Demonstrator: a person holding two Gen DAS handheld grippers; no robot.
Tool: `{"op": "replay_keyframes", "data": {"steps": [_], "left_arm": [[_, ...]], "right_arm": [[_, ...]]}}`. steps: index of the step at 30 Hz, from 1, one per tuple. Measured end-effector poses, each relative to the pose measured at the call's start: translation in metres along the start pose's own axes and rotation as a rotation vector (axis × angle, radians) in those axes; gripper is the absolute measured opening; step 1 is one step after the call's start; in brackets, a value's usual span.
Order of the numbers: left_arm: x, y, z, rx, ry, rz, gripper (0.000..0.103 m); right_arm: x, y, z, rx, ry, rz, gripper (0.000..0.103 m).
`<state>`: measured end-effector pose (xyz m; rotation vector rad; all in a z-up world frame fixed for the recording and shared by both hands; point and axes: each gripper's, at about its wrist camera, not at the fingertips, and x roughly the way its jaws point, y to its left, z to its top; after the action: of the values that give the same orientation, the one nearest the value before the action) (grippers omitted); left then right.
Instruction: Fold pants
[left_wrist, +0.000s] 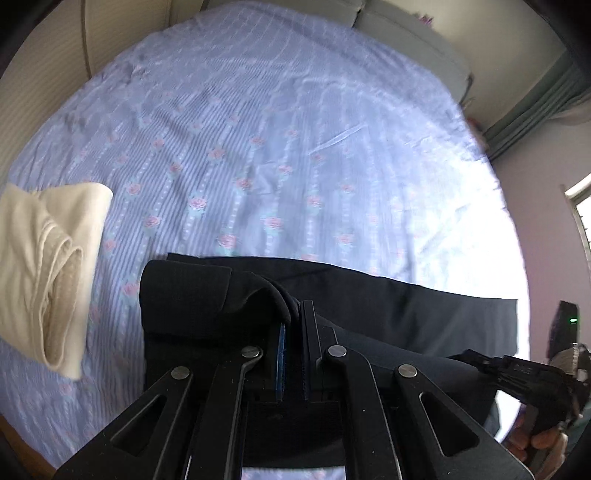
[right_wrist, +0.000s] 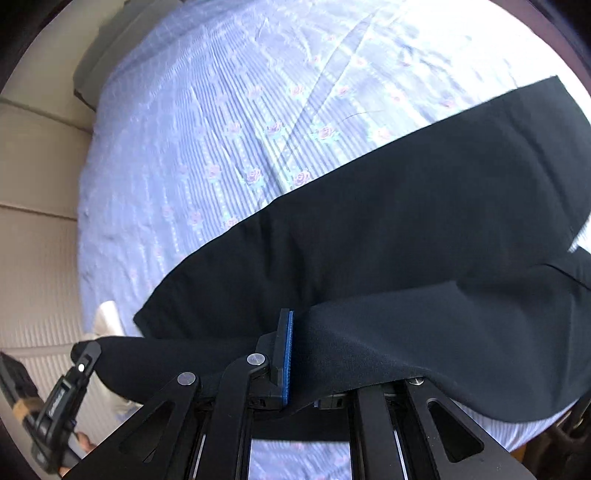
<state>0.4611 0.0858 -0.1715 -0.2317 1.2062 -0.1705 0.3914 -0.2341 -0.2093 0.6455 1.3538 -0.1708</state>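
Black pants (left_wrist: 388, 306) lie stretched across the near part of a bed with a blue striped, rose-patterned sheet (left_wrist: 258, 147). My left gripper (left_wrist: 293, 314) is shut on a folded bunch of the dark cloth, which bulges over its fingers. In the right wrist view the pants (right_wrist: 406, 206) run diagonally across the sheet (right_wrist: 221, 129). My right gripper (right_wrist: 295, 321) is shut on an edge of the pants, and the cloth drapes over and hides its right finger. The right gripper (left_wrist: 476, 360) shows at the left wrist view's lower right, and the left gripper (right_wrist: 86, 350) at the right wrist view's lower left.
A folded cream garment (left_wrist: 48, 266) lies on the bed at the left. Grey pillows (left_wrist: 406, 33) sit at the far end by a beige padded headboard (right_wrist: 37, 221). The bed's right edge is washed out by light from a window (left_wrist: 581, 210).
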Motion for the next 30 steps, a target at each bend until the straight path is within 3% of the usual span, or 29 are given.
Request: {"op": "replay_keyframes", "data": {"steps": [11,14,16,17,24,30], "left_arm": [[0.075,0.038,0.029,-0.114,0.135,0.099,0.01],[0.079,0.042,0.035,-0.127,0.145,0.09,0.015],[0.07,0.042,0.041,-0.111,0.111,0.121,0.049],[0.063,0.042,0.043,-0.105,0.082,0.146,0.054],[0.031,0.046,0.034,-0.032,0.031,0.15,0.055],[-0.013,0.033,-0.007,0.093,-0.005,0.092,0.055]], "right_arm": [[0.065,0.036,0.04,-0.135,0.103,-0.113,0.015],[0.068,0.04,0.049,-0.104,0.119,-0.068,0.044],[0.063,0.046,0.05,-0.094,0.118,-0.01,0.065],[0.061,0.053,0.05,-0.1,0.116,0.003,0.067],[0.024,0.088,0.031,-0.202,0.036,0.102,0.068],[-0.027,0.092,-0.007,-0.334,-0.085,0.022,0.068]]}}
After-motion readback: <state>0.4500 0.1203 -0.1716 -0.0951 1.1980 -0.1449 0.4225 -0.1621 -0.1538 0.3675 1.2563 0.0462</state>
